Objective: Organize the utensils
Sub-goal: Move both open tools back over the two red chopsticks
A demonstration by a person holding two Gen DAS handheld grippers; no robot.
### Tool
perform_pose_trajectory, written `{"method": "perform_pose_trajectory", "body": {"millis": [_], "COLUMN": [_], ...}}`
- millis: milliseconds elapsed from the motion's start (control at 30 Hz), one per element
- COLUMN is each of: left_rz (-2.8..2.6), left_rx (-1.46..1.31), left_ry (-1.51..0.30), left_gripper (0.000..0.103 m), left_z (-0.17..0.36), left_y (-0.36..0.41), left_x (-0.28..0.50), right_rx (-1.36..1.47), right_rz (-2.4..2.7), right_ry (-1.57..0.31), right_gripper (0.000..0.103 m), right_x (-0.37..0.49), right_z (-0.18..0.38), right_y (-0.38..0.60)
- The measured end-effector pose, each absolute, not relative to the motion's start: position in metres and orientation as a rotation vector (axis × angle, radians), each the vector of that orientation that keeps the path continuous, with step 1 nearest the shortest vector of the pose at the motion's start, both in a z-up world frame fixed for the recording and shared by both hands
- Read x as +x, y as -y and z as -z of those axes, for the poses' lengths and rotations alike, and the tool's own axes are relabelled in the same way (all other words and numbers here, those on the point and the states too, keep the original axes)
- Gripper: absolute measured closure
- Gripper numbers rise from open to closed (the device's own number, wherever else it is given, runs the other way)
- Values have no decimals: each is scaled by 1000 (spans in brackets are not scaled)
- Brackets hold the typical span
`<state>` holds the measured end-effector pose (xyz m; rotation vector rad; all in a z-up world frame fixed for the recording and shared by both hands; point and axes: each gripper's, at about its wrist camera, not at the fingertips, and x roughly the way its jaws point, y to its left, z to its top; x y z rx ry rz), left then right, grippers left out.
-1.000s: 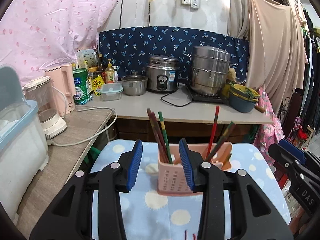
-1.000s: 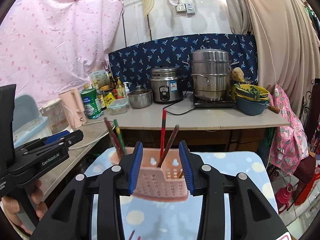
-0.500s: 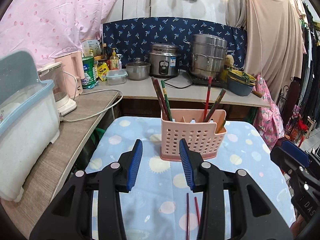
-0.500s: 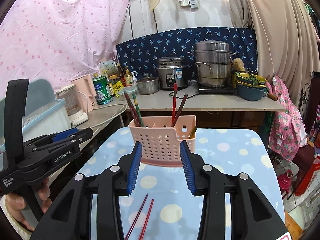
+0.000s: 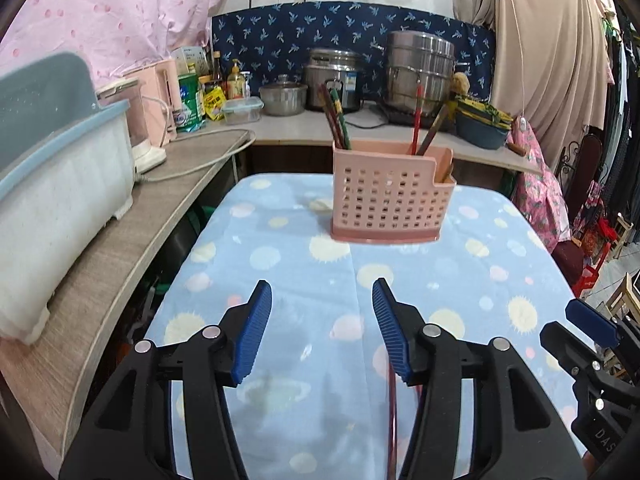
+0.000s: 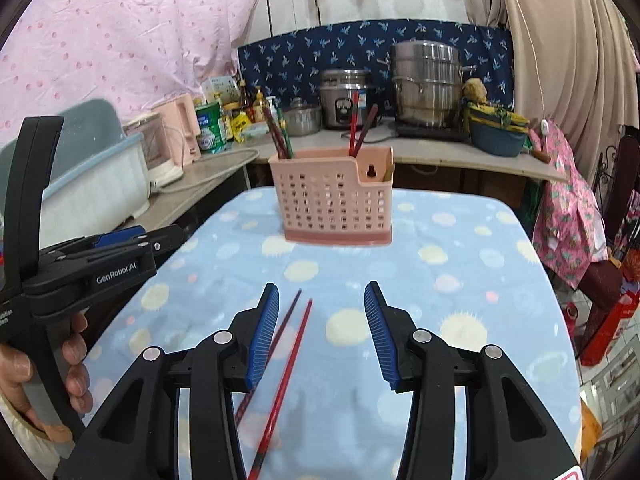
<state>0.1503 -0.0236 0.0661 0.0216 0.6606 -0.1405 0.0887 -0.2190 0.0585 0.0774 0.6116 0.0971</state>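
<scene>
A pink perforated utensil holder (image 5: pixel 390 200) (image 6: pixel 332 204) stands at the far end of the blue dotted tablecloth (image 5: pixel 304 272), with several chopsticks (image 5: pixel 338 120) upright in it. Two red chopsticks (image 6: pixel 296 340) lie loose on the cloth, running under my right gripper (image 6: pixel 320 292) beside its left finger. That gripper is open and touches nothing. My left gripper (image 5: pixel 320 292) hovers over bare cloth, its jaws opening with nothing between them. One loose chopstick (image 5: pixel 394 400) shows by its right finger. Each gripper appears at the edge of the other's view.
A wooden counter (image 5: pixel 120 248) runs along the left with a white and blue bin (image 5: pixel 60 184) and a blender (image 5: pixel 140 132). The back counter holds a rice cooker (image 5: pixel 332 76), a steel steamer pot (image 5: pixel 420 68) and bowls (image 5: pixel 480 124). The cloth's right edge drops to the floor.
Both grippers have pulled back from the holder and sunk toward the cloth. The loose chopsticks have come into view. The left jaws now stand wider apart.
</scene>
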Motion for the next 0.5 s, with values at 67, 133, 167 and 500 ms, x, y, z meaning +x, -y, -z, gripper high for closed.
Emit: {"method": "perform_pose_trajectory", "body": {"millis": [67, 133, 167, 500], "left_rz": [138, 134, 131, 125], "left_rx": [27, 38, 43, 60], "left_ry": [-680, -691, -700, -776], "left_gripper": [53, 53, 53, 53], "left_z": [-58, -50, -45, -6], "left_y": [22, 20, 19, 15], "left_x": [144, 137, 133, 102], "right_rx": [77, 72, 66, 64], "right_rz": [-97, -101, -100, -129], "right_ry": [-628, -647, -654, -753], "right_gripper": [59, 59, 59, 59], "right_x": [82, 75, 72, 45], "right_z": [-50, -42, -38, 6], "right_y": [217, 214, 212, 198]}}
